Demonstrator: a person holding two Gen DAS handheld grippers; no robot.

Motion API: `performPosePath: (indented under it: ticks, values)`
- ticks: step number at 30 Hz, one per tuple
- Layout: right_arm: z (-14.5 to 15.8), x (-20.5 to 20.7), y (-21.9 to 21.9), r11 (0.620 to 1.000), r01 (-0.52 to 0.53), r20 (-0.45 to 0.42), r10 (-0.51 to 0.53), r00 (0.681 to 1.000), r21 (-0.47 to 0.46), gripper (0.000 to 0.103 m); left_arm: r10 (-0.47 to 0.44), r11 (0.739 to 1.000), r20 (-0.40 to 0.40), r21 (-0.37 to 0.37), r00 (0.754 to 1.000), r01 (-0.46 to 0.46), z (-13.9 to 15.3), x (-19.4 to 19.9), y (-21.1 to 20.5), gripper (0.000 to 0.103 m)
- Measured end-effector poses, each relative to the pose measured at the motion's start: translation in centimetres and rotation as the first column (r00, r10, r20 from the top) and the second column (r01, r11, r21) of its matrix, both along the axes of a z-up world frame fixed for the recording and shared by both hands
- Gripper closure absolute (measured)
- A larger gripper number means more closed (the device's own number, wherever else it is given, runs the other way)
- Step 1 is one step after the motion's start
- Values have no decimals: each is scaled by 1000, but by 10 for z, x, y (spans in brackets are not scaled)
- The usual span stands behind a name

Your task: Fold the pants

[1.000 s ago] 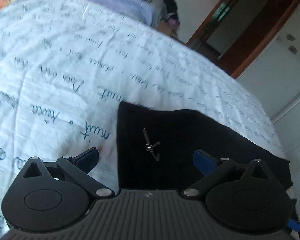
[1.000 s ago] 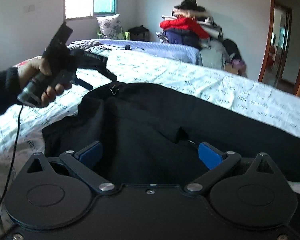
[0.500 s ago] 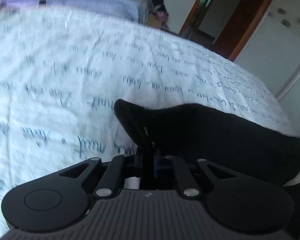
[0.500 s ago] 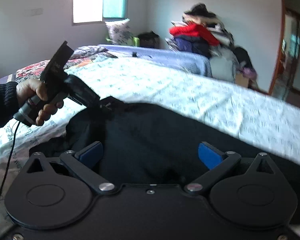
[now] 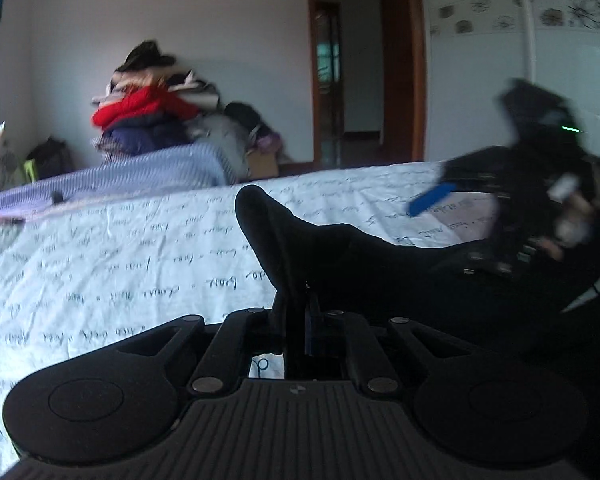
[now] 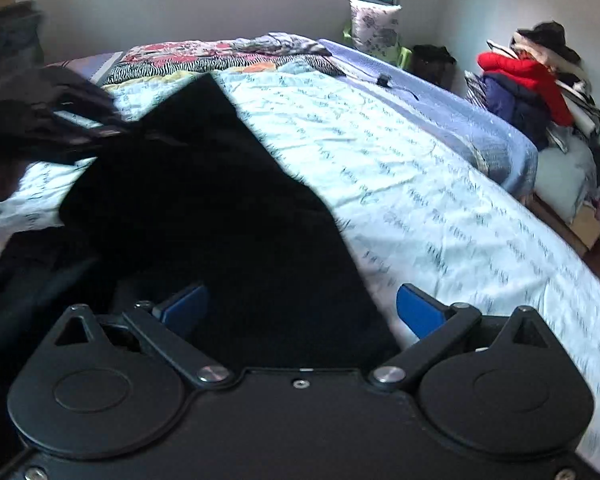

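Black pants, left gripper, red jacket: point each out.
black pants (image 6: pixel 220 216): right wrist view, middle of spread fabric.
left gripper (image 5: pixel 296 320): left wrist view, closed fingertips pinching fabric.
red jacket (image 5: pixel 140 108): left wrist view, centre, on clothes pile.

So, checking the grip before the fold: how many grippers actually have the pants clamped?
1. The left gripper is shut on the black pants; the right gripper hovers over them, jaws open.

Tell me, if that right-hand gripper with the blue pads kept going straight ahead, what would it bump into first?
Most likely the black pants, which lie directly ahead between the open right gripper's pads; depth is hard to judge here.
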State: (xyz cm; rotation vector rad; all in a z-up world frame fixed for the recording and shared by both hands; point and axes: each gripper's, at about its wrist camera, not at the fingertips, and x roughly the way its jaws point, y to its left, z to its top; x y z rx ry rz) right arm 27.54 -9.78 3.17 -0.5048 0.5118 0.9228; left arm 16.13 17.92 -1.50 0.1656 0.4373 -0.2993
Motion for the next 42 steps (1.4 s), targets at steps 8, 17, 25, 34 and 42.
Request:
performPosePath:
  ticks: [8, 17, 25, 34, 42]
  values:
    - [-24, 67, 20, 991, -126, -299, 106, 948, -48, 9, -28, 999, 28, 39, 999, 27, -5, -3, 4, 93]
    - [3, 29, 27, 991, -132, -313, 121, 942, -13, 94, 47, 997, -52, -60, 998, -50, -19, 23, 27, 89]
    - [61, -92, 31, 996, -63, 50, 66, 997, -68, 94, 34, 990, 53, -137, 998, -26, 20, -39, 41, 86]
    - [-28, -190, 72, 986, -39, -3, 39, 999, -165, 94, 202, 946, -140, -228, 969, -230, -21, -101, 72, 90]
    - [-23, -189, 71, 992, 33, 21, -30, 999, -121, 94, 127, 793, -283, -547, 951, -269, -8, -168, 69, 51]
